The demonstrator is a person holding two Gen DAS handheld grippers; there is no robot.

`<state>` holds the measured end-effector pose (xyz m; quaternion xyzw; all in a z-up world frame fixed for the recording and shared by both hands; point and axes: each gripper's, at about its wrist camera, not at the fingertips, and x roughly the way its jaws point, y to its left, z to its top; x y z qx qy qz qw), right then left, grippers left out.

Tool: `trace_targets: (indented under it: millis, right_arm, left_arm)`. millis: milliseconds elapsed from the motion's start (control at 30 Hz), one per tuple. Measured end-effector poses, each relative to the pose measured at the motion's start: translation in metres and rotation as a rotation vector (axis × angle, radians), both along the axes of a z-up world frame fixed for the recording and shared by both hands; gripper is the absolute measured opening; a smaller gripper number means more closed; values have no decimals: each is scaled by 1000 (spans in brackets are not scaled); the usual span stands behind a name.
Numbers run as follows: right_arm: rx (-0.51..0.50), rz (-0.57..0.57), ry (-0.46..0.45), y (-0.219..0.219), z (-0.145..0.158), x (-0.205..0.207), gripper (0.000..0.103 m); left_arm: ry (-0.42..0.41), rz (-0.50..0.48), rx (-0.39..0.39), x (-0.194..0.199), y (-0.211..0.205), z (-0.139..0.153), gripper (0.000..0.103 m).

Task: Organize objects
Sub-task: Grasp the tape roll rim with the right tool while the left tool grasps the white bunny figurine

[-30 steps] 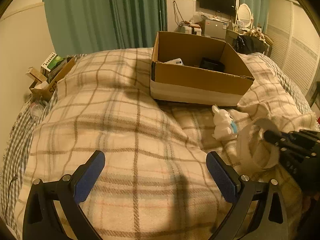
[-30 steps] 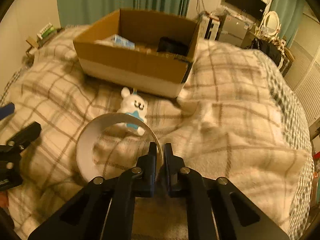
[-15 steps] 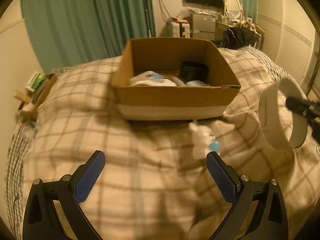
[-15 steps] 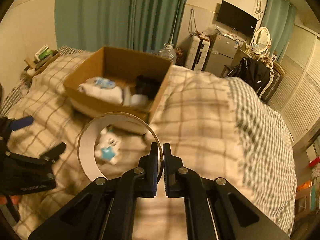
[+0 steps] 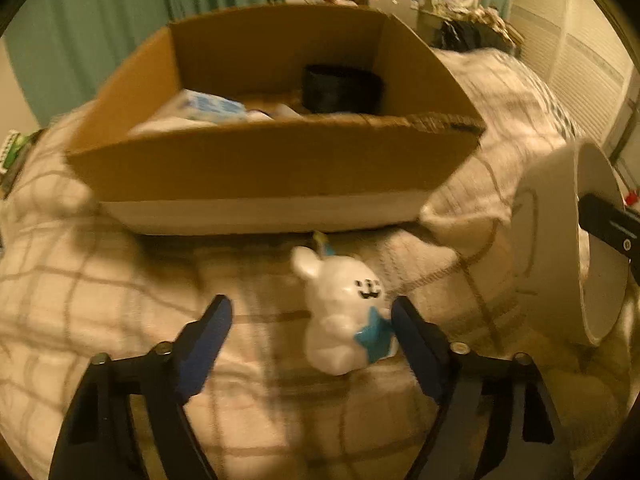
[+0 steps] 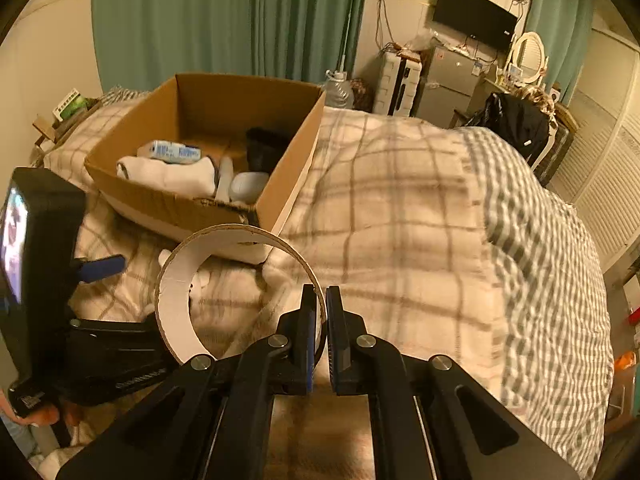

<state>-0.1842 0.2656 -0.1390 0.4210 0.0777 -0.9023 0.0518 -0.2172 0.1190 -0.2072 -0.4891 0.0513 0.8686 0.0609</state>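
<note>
A white bunny figurine [image 5: 344,316] with a blue star lies on the plaid blanket, between my open left gripper's [image 5: 310,320] blue pads, close to the right one. My right gripper [image 6: 319,312] is shut on the wall of a white cardboard ring [image 6: 176,292], held above the blanket; the ring also shows in the left wrist view [image 5: 560,240]. The open cardboard box [image 5: 260,168] stands just beyond the bunny, also seen in the right wrist view [image 6: 280,196]. It holds a white cloth [image 6: 168,174], a blue-white packet [image 6: 170,151] and a black item [image 6: 264,148].
The plaid blanket [image 6: 400,220] covers a bed, with a checked sheet [image 6: 540,260] at its right side. Green curtains [image 6: 220,20], a TV [image 6: 474,20] and cluttered furniture stand behind. A small box of items [image 6: 68,108] sits at the bed's far left.
My left gripper has moved forward and down, so the bunny now lies between its fingers. My right gripper has lifted the ring and carried it toward the box.
</note>
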Motion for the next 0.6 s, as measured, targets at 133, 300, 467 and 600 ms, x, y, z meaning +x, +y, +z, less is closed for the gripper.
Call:
trace_targets:
  millis: [133,300,467,600]
  right_arm:
    - [4,7,0,-2,-1,1,4]
    - [3,0,4,-4,2,4,4]
    - [15,0,28,-10,18,17,4]
    - [22,-2,62,-14,38,33,4]
  left_arm:
    - [-36,-39,15,-2,5,-7,48]
    - [-25,-49,14,7,3,1,48]
    - [31,-55,13,26,-1,27,48]
    - [104,-43,39,46,-13,59,47]
